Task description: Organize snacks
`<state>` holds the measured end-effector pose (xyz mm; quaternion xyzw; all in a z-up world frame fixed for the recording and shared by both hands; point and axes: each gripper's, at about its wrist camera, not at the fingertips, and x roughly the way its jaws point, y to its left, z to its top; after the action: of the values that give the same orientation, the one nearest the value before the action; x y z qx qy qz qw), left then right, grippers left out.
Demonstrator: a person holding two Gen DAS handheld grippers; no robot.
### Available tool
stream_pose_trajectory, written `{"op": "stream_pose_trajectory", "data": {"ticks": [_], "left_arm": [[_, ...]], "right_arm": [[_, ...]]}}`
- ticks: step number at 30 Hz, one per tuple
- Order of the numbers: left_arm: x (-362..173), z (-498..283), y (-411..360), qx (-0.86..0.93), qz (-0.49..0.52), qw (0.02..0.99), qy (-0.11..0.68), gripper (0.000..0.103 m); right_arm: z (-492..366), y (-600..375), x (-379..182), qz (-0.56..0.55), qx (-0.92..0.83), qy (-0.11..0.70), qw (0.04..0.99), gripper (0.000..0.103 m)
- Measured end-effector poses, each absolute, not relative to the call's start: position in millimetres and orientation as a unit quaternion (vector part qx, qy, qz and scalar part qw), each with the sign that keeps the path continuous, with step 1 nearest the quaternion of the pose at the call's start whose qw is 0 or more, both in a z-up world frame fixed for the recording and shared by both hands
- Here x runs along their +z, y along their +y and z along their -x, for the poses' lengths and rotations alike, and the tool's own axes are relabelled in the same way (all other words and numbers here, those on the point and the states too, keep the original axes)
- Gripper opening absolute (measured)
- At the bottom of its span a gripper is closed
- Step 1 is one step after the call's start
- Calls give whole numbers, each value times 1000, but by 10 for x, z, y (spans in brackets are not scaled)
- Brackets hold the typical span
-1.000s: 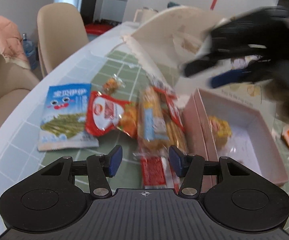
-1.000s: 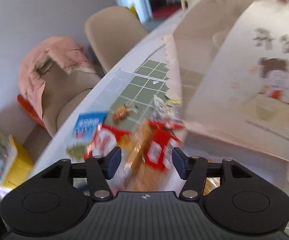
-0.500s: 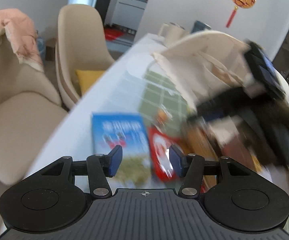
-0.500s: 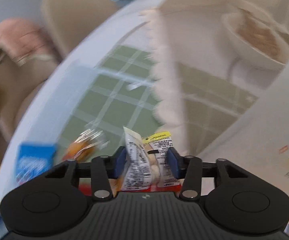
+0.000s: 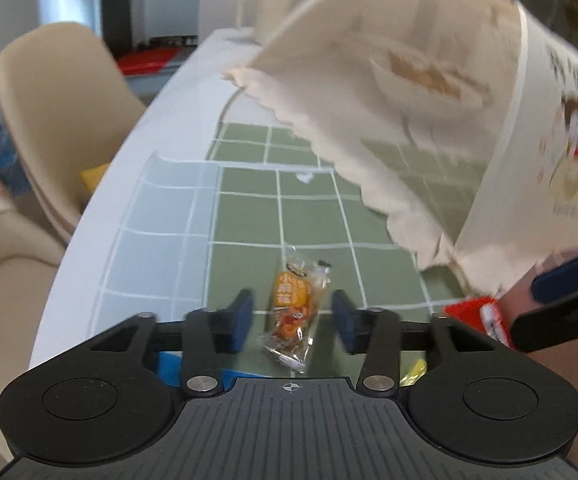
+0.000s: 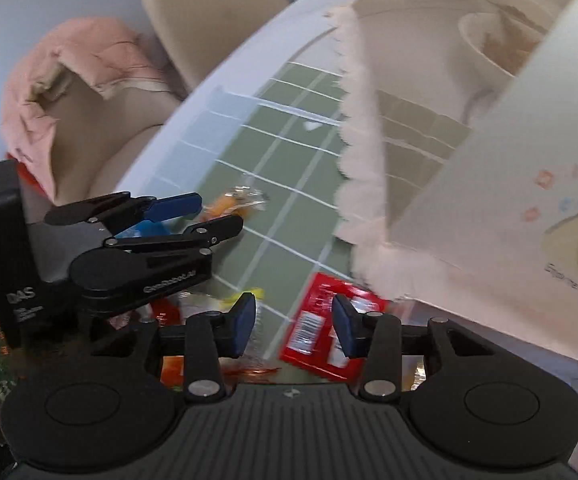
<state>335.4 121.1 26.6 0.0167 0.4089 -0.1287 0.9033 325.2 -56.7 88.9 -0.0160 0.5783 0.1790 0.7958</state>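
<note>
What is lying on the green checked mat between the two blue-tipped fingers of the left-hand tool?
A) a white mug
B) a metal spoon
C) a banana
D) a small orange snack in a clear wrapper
D: in the left wrist view a small orange snack packet in clear wrap lies on the green mat between the closing fingers of the left gripper, with neither pad touching it.

Ahead of the left gripper (image 5: 292, 316) the green checked mat (image 5: 249, 216) on the bench (image 5: 193, 80) lies open, with only a small orange snack packet (image 5: 295, 312) between its closing pads. To the right a raised box lid (image 5: 509, 140) and cream cloth (image 5: 389, 92) overhang the mat, and the right gripper (image 6: 294, 326) crowds in beside a red packet (image 6: 321, 332)
</note>
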Motion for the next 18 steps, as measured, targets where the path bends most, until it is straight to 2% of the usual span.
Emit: {"op": "stream_pose_trajectory", "data": {"ticks": [1, 3, 8, 10, 11, 14, 18], "left_arm": [[258, -3330, 1182, -128, -34, 904, 407, 24], [262, -3232, 1187, -132, -46, 902, 409, 24], [400, -2752, 1437, -134, 0, 902, 410, 24], [533, -2474, 1560, -132, 36, 906, 401, 24], [608, -2313, 1616, -129, 55, 908, 396, 24], [755, -1818, 1728, -115, 102, 910, 386, 24], [683, -1246, 1753, -90, 140, 899, 405, 24]], "right_arm": [[-3255, -545, 856, 16, 177, 581, 794, 42], [-3303, -474, 767, 27, 166, 578, 799, 42], [-3531, -316, 500, 78, 126, 562, 814, 42], [-3611, -277, 393, 91, 123, 566, 810, 37], [-3615, -249, 339, 94, 124, 572, 805, 28], [-3496, -205, 352, 79, 129, 573, 806, 27], [-3112, -114, 397, 65, 163, 582, 794, 26]]}}
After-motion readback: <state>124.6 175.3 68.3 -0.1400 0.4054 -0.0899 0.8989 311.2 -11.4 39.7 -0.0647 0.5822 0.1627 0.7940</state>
